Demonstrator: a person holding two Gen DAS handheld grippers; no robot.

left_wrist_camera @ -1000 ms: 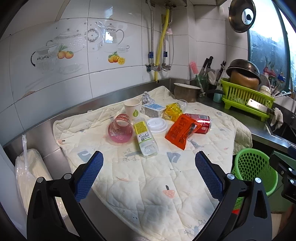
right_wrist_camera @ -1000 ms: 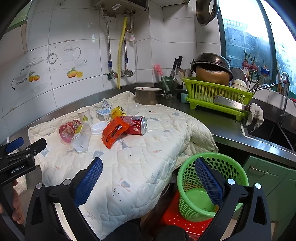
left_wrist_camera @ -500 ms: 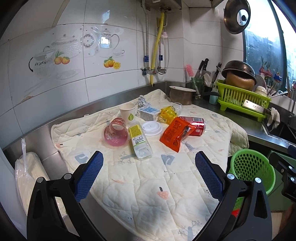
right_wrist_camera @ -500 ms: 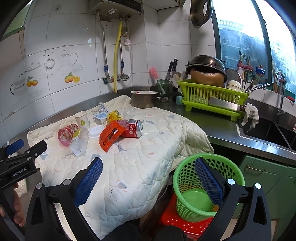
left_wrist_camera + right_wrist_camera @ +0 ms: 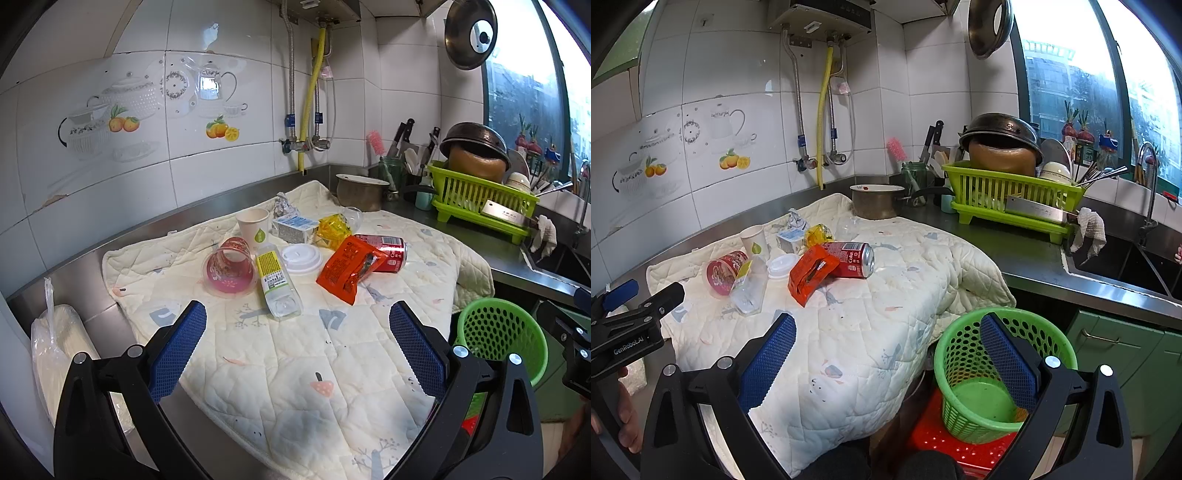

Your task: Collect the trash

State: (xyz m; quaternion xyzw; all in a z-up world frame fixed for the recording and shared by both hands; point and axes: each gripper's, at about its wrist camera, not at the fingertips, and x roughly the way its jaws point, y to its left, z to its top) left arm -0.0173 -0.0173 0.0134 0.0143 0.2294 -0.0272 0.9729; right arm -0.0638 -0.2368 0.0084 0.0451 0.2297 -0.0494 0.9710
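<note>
Trash lies on a quilted cloth [image 5: 295, 354]: a pink plastic cup [image 5: 231, 271] on its side, a clear bottle [image 5: 277, 282], a white lid [image 5: 301, 258], an orange snack bag [image 5: 349, 271], a red cola can [image 5: 389, 251], a paper cup [image 5: 254, 229], a small carton [image 5: 295, 227] and a yellow wrapper [image 5: 334, 229]. A green basket [image 5: 993, 373] stands low at the right, holding no trash. My left gripper [image 5: 295, 350] is open and empty, short of the trash. My right gripper [image 5: 886, 365] is open and empty between the cloth's edge and the basket.
A metal pot [image 5: 364, 192] and a green dish rack [image 5: 484, 199] stand on the counter at the back right, with a sink [image 5: 1137, 262] beyond. A bagged white bundle [image 5: 55, 354] lies at the left. A red stool [image 5: 956, 446] is under the basket.
Both views have pulled back and risen a little; the trash looks smaller and farther. Nothing on the cloth has moved. Both grippers stay open.
</note>
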